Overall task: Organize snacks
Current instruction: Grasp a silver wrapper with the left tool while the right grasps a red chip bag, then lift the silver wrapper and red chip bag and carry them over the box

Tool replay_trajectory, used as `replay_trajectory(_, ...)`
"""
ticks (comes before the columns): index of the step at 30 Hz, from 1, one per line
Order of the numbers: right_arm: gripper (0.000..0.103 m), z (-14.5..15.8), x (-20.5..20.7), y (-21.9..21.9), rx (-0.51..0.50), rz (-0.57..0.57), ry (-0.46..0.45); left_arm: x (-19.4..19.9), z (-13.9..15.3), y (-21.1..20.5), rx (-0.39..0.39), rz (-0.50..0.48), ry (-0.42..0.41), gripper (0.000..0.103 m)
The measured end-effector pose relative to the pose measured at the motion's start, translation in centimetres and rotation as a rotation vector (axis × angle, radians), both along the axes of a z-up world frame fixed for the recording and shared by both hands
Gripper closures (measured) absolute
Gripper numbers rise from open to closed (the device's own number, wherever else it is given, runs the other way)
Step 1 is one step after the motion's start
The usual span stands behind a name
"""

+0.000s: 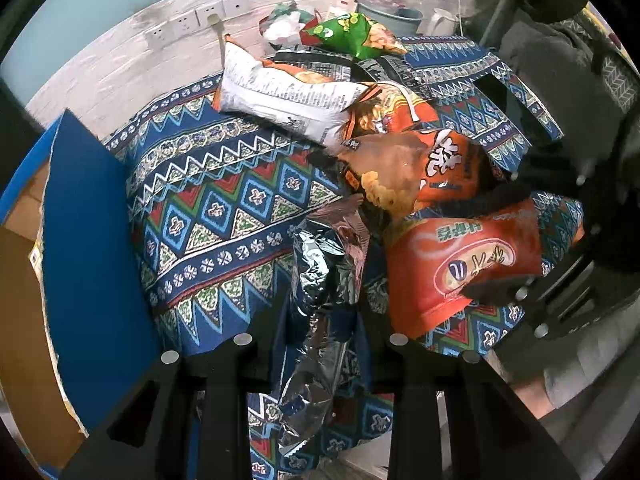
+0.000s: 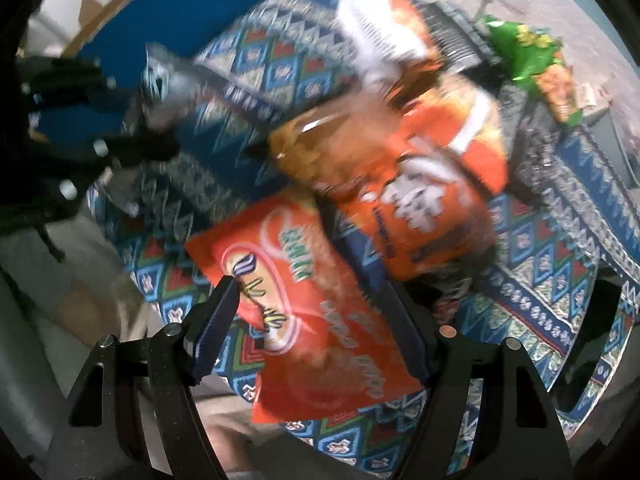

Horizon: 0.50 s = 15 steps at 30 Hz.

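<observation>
Left gripper [image 1: 320,344], bottom centre of left view: jaws pressed together on a crinkled silver foil bag [image 1: 326,264]; pads hidden behind the foil, lower end of bag cut off between the finger frames.

Right gripper [image 2: 316,320], bottom of right view: jaws spread wide, straddling a red snack bag [image 2: 320,320] that lies flat on the patterned cloth [image 2: 560,280]. Left pad at the bag's edge; right pad mostly hidden under the bag's far side. Contact not resolvable, frame motion-blurred.

Just above the red bag: orange bag with clear window [image 2: 400,184], overlapping its top corner. Print unreadable in the blur.

Further out, upper centre of left view: white-backed bag [image 1: 280,100] lying over another orange pack. Beyond, green bag [image 1: 352,34] near the wall, partly covering dark-printed packs hard to identify.

Left edge of left view: blue box flap [image 1: 92,260], interior cut off by the frame.

Upper left: wall sockets [image 1: 192,24], small and distorted.
</observation>
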State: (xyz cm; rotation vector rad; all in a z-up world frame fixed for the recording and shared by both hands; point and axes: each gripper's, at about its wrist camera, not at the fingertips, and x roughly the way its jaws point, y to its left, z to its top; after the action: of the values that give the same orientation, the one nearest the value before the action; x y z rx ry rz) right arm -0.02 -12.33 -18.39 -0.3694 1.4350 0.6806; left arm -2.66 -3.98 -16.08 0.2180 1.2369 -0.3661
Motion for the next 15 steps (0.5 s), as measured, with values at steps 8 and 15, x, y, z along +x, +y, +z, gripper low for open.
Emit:
replay_trajectory(8, 0.052, -2.1, -0.7, 1.5, -0.040, 0.033, 0.018, -0.2, 0.7, 0.2, -0.004, 0.001, -0.012, 0.074)
replay_trajectory(15, 0.075, 0.1, -0.1, 1.9, 0.014, 0.007, -0.004, -0.4, 2.0, 0.6, -0.015, 0.016, -0.027, 0.074)
